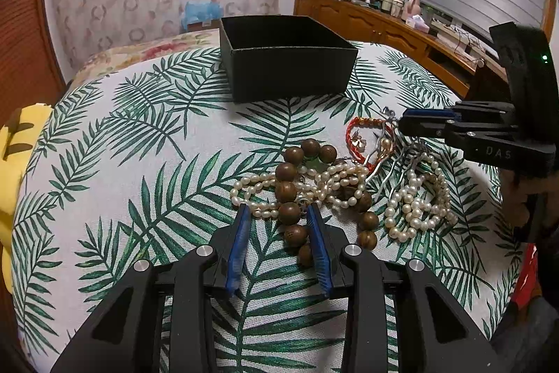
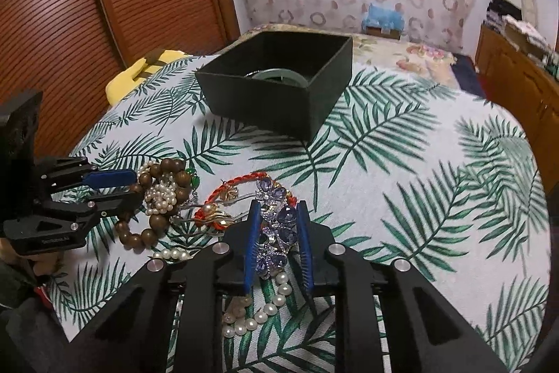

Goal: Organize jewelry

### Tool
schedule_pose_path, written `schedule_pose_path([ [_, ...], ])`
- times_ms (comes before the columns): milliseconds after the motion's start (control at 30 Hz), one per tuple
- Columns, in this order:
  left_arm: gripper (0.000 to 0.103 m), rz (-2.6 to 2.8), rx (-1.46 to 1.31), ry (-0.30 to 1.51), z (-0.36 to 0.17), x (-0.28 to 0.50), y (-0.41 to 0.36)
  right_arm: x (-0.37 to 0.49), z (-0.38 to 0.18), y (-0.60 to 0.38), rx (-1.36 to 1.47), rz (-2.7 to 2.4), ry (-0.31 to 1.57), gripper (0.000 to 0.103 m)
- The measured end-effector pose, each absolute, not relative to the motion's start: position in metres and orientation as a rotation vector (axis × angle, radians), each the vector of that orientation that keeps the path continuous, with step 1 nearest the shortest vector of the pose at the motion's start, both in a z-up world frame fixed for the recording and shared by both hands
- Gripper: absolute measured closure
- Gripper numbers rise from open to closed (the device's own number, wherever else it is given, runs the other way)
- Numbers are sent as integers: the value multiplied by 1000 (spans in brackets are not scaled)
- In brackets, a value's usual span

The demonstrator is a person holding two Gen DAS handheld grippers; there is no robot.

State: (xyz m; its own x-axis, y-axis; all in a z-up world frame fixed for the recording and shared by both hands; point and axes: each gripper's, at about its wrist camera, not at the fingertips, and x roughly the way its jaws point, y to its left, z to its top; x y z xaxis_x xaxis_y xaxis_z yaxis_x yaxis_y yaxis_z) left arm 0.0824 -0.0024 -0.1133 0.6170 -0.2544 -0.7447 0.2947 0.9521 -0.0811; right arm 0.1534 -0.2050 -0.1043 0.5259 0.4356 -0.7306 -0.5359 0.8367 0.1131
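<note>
A tangle of jewelry lies on the palm-leaf cloth point(image 1: 139, 163). My left gripper point(image 1: 277, 210) straddles the brown wooden bead bracelet point(image 1: 295, 235); a gap shows beside the left pad, so it is open. White pearl strands point(image 1: 335, 180) and a red cord bracelet point(image 1: 353, 135) lie just beyond. In the right wrist view my right gripper point(image 2: 278, 205) stands narrowly around a purple crystal ornament point(image 2: 279, 229), a thin gap at the left pad. A black open box point(image 2: 279, 100) behind holds a pale green bangle point(image 2: 279, 76). The left gripper point(image 2: 137, 187) shows at the left.
Silver hairpins point(image 1: 394, 170) and a second pearl strand point(image 1: 415, 208) lie under the right gripper point(image 1: 401, 123). A yellow cushion point(image 1: 17, 142) sits off the cloth's left edge. A cluttered wooden dresser point(image 1: 384, 23) stands at the right, a slatted wooden door point(image 2: 104, 6) at the left.
</note>
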Motion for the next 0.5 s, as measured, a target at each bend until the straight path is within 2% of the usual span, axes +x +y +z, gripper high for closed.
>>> schedule_pose_path([
  [500,71,-316,51,849,-113,82,-2,144,-75,-204,-338,467,688,81],
])
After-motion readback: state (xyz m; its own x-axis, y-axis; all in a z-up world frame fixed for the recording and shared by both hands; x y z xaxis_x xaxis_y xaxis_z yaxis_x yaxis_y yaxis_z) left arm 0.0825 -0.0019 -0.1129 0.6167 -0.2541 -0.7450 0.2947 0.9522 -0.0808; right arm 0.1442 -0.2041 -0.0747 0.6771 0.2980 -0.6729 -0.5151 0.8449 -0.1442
